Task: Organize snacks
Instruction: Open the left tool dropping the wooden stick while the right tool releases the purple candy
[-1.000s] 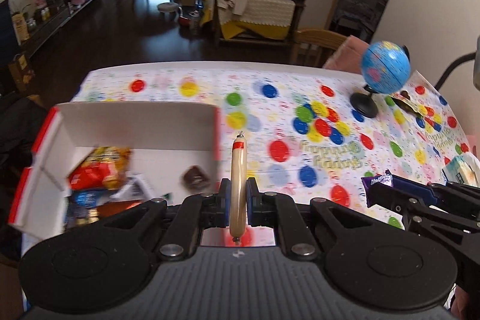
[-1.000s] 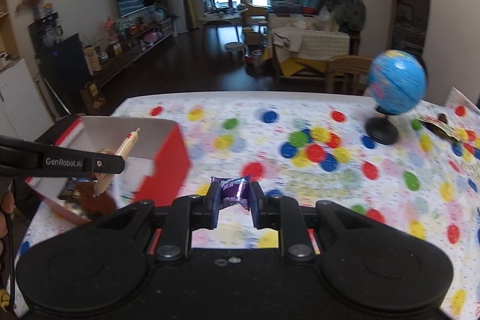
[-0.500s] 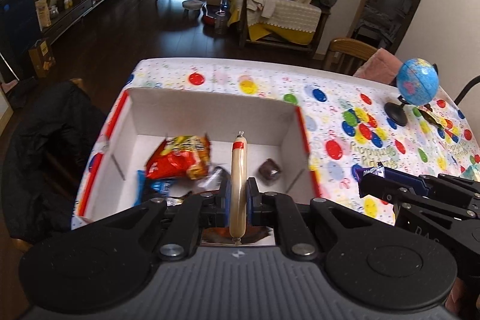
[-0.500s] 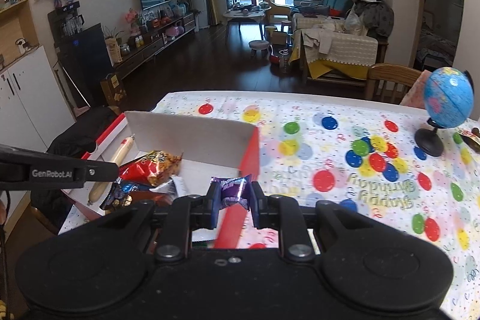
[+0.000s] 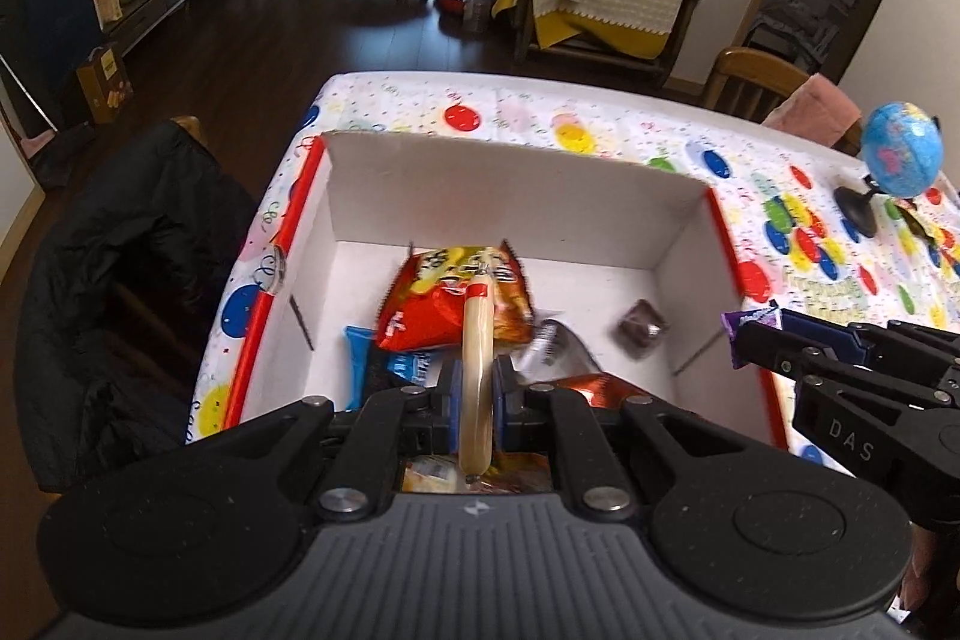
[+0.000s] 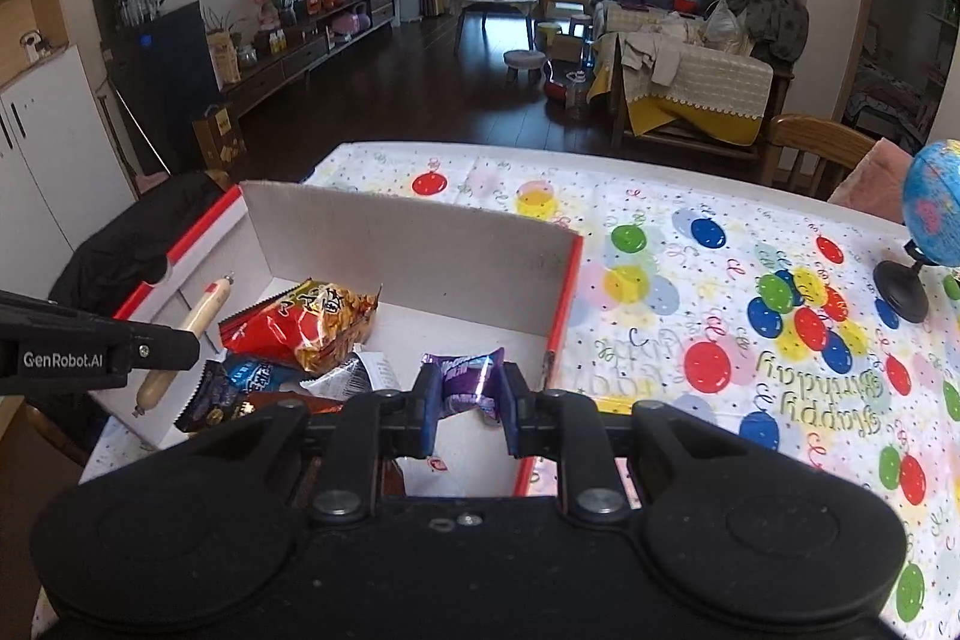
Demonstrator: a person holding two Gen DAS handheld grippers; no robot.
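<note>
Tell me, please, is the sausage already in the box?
Not yet: the sausage is clamped in the left hand-held gripper, above the box.

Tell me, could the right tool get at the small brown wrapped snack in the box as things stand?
Probably not yet. The right tool is shut on the purple candy packet, so it has no free grip. The brown snack lies uncovered near the box right wall.

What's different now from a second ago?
Both tools swung left from over the tablecloth to above the white box. The left tool now has its sausage stick over the snacks inside; the right tool brought its purple candy over the box. Both grips unchanged; nothing released.
</note>
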